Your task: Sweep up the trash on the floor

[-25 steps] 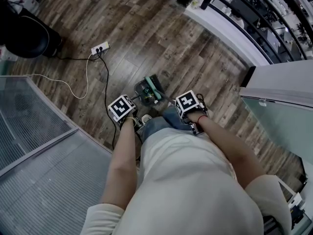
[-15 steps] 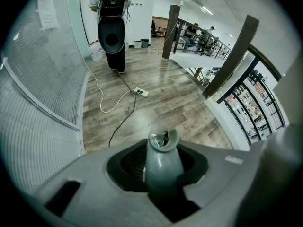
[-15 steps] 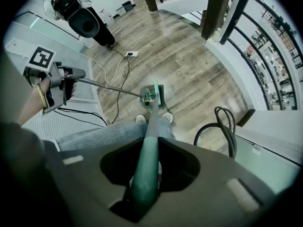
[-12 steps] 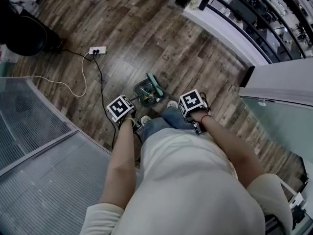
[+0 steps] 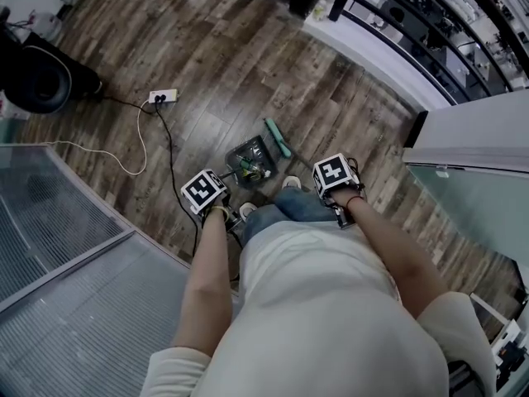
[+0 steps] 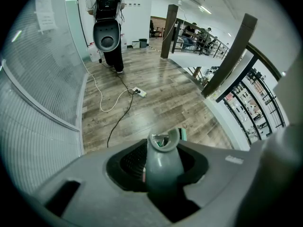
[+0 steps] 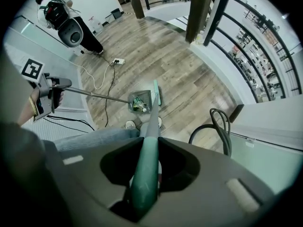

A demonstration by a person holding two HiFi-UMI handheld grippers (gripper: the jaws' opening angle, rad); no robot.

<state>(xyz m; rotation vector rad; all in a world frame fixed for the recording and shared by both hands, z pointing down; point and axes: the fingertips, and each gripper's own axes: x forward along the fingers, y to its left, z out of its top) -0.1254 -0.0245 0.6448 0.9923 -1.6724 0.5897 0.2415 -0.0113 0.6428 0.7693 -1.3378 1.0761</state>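
Observation:
On the wood floor a grey long-handled dustpan (image 5: 250,160) holds trash (image 5: 247,171), green and white bits. A broom's teal head (image 5: 278,137) rests just right of the pan. My left gripper (image 5: 205,193) is shut on the pan's grey handle (image 6: 161,164). The right gripper (image 5: 335,176) is shut on the teal broom handle (image 7: 146,167). In the right gripper view the broom shaft runs down to the dustpan (image 7: 140,101) and broom head (image 7: 156,92), and the left gripper (image 7: 47,96) shows at the left.
A white power strip (image 5: 164,98) with a black and a white cable lies left of the pan. A black chair (image 5: 37,77) stands at far left. A glass wall (image 5: 58,246) runs along the left, a railing (image 5: 413,23) at upper right. The person's shoes (image 5: 245,210) are near the pan.
The broom head has swung from over the pan to its right side. Both grippers and the pan have shifted slightly rightward in the head view.

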